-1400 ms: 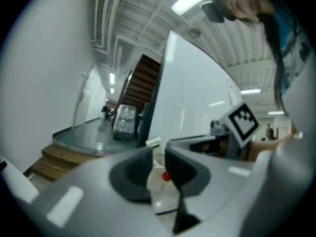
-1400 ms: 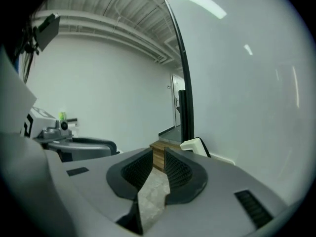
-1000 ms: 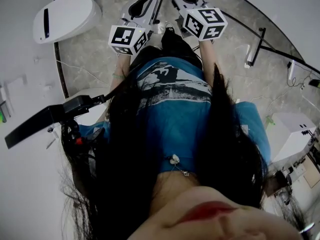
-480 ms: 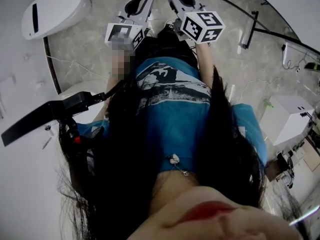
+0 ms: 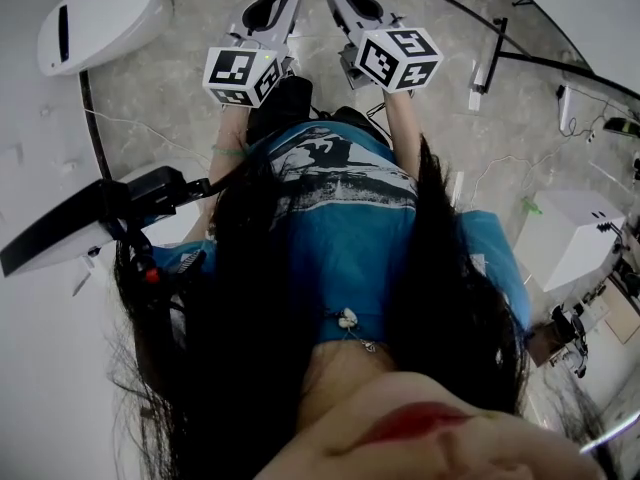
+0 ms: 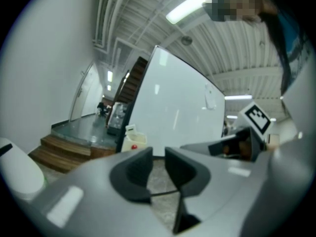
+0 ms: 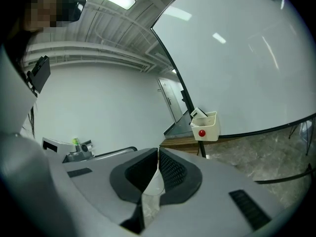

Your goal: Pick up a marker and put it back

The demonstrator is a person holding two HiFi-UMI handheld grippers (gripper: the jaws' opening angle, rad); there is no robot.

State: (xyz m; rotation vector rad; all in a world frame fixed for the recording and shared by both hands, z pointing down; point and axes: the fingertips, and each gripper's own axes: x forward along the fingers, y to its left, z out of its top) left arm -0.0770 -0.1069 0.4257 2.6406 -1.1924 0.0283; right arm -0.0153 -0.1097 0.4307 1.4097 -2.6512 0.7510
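Observation:
I see no marker in any view. A cream holder (image 7: 205,127) with a red dot hangs at the lower edge of a large whiteboard (image 7: 237,58); a white item sticks out of its top. The left gripper view shows that holder (image 6: 133,141) farther off. My right gripper (image 7: 158,154) points toward it from a distance; its jaws have just been closing and now meet at the tips with nothing between them. On my left gripper (image 6: 158,157) the jaws stand a narrow gap apart, empty. In the head view both grippers (image 5: 265,8) (image 5: 345,3) reach forward side by side.
A white rounded machine (image 5: 95,28) stands on the marbled floor at the left. Thin black stand legs (image 5: 490,63) and cables cross the floor at the right, by a white box (image 5: 575,238). Wooden steps (image 6: 64,152) lie beyond the whiteboard (image 6: 173,112).
In the head view both grippers have slid toward the top edge of the picture, away from the person's body. The white machine has drifted left in the frame.

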